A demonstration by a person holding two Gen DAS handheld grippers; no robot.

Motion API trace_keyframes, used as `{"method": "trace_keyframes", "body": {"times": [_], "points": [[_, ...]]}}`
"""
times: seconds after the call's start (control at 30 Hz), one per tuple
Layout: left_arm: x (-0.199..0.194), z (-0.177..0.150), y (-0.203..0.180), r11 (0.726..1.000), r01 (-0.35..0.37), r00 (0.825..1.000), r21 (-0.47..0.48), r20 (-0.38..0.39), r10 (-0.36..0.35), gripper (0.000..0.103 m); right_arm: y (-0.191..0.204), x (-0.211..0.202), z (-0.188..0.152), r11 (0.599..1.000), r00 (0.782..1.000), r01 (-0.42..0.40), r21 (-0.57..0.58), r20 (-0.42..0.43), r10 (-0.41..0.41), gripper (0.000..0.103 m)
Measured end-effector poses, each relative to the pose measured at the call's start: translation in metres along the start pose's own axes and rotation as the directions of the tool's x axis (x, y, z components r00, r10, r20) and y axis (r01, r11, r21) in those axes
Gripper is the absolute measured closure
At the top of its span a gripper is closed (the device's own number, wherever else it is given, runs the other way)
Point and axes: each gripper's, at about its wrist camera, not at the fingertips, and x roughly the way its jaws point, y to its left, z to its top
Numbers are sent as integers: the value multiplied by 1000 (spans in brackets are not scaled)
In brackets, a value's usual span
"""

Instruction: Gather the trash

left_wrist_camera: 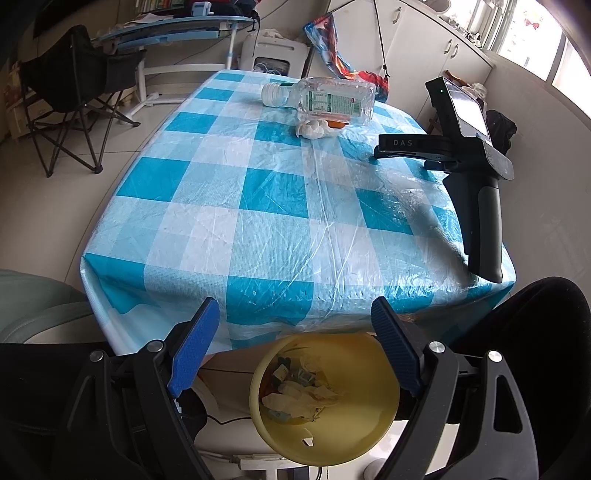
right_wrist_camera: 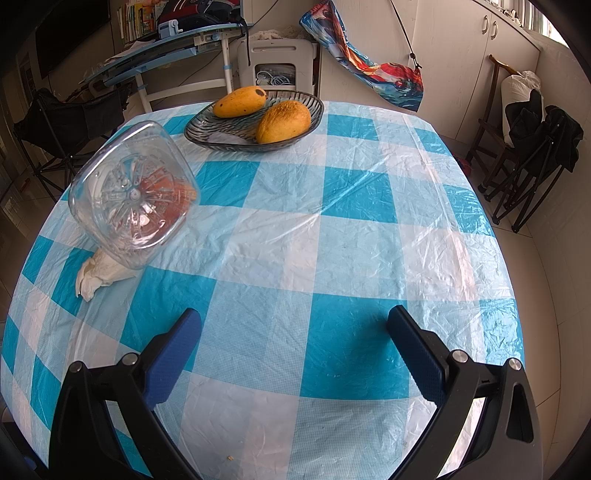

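Note:
A clear plastic bottle (left_wrist_camera: pixel 325 98) with a white cap lies on its side at the far end of the blue checked table (left_wrist_camera: pixel 229 206). Under it sit a crumpled white tissue (left_wrist_camera: pixel 312 128) and something orange. In the right wrist view the bottle (right_wrist_camera: pixel 135 194) shows its base, with the tissue (right_wrist_camera: pixel 98 275) below it. My left gripper (left_wrist_camera: pixel 295 345) hangs open over a yellow bin (left_wrist_camera: pixel 369 424) holding crumpled paper, beside the table's near edge. My right gripper (right_wrist_camera: pixel 295 354) stands open above the tablecloth (right_wrist_camera: pixel 332 240), right of the bottle, with nothing between its fingers. The right tool (left_wrist_camera: pixel 476 170) also appears in the left view.
A dark glass dish (right_wrist_camera: pixel 199 129) with two yellow mangoes (right_wrist_camera: pixel 282 122) stands at the far side of the table. Folding chairs (left_wrist_camera: pixel 70 96) and a desk (left_wrist_camera: pixel 166 31) are beyond, white cabinets (right_wrist_camera: pixel 461 55) to the right. A person's dark sleeve (left_wrist_camera: pixel 546 332) shows by the bin.

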Motion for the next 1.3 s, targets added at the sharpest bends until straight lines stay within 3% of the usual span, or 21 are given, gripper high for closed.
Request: {"method": "trace_keyframes", "body": {"times": [1.3], "points": [[-4, 2, 0, 999, 40, 999, -12, 9, -40, 22, 1, 0, -1, 1000, 1000, 0, 0, 0, 0, 7]]}}
